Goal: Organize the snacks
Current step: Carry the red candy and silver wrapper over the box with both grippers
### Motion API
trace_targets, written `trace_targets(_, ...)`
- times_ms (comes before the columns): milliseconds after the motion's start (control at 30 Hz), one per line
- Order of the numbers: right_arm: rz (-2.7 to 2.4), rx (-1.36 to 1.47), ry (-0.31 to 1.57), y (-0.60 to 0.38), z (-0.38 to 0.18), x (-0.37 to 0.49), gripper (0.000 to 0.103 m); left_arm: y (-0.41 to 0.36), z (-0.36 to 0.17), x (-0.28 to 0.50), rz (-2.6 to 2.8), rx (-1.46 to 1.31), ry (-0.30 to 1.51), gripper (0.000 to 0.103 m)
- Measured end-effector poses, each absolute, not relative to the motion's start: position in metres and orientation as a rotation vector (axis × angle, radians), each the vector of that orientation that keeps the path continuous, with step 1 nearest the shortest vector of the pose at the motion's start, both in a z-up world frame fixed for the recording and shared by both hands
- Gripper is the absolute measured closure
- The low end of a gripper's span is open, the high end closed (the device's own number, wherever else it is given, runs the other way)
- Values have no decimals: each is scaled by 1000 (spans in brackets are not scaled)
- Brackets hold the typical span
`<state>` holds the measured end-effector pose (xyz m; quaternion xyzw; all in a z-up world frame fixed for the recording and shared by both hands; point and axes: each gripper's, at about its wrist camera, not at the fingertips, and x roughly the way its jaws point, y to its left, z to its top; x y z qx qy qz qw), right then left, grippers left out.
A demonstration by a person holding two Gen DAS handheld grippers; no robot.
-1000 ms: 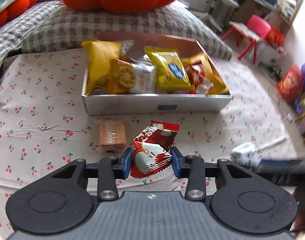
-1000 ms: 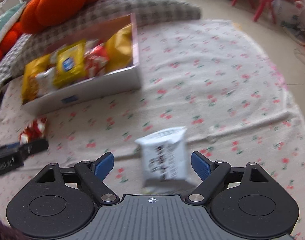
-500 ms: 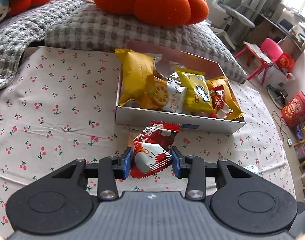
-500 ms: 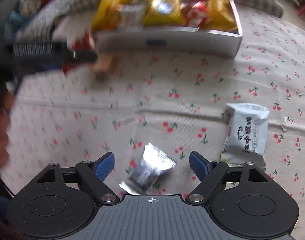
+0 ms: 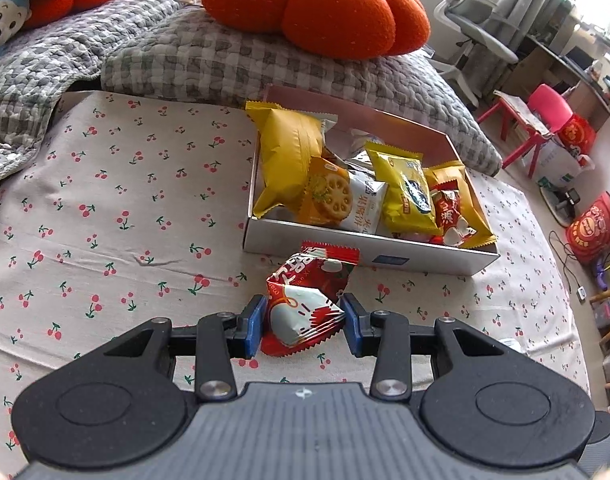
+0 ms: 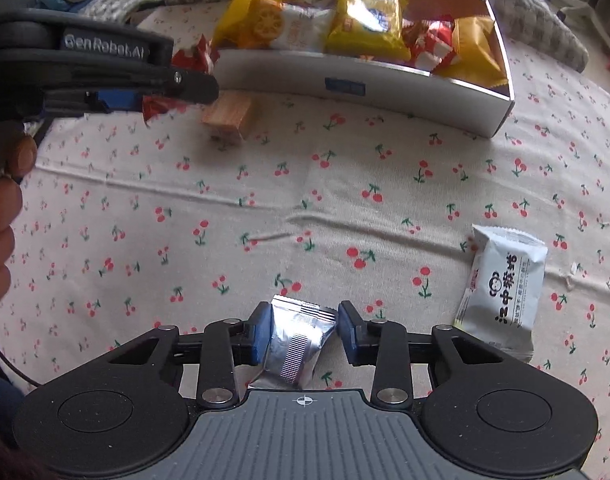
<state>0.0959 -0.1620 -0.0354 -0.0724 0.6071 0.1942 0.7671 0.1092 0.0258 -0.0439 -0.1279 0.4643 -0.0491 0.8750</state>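
My left gripper (image 5: 303, 326) is shut on a red and white snack packet (image 5: 305, 304) and holds it above the cherry-print sheet, just in front of the white snack box (image 5: 369, 250). The box holds several yellow, white and red packets. My right gripper (image 6: 305, 330) is shut on a silver foil packet (image 6: 295, 344) low over the sheet. The left gripper (image 6: 117, 100) with the red packet also shows at the upper left of the right wrist view. A white packet with black print (image 6: 501, 296) lies to the right of my right gripper.
A small tan wafer snack (image 6: 227, 114) lies on the sheet in front of the box (image 6: 385, 88). Grey checked pillows (image 5: 233, 60) and an orange pumpkin cushion (image 5: 313, 4) lie behind the box. Chairs and clutter stand on the floor at right.
My right gripper has swung left from the white packet and closed on the silver foil packet. My left gripper has risen with the red packet toward the box.
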Motion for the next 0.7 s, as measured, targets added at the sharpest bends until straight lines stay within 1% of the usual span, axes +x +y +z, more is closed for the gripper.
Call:
trace_targets(467, 356, -12, 1246, -184, -24, 110, 68, 23, -44, 109, -88, -238, 960, 66)
trace_targets(700, 308, 48, 1210, -195, -21, 117, 68, 12, -42, 108, -63, -154, 933, 66)
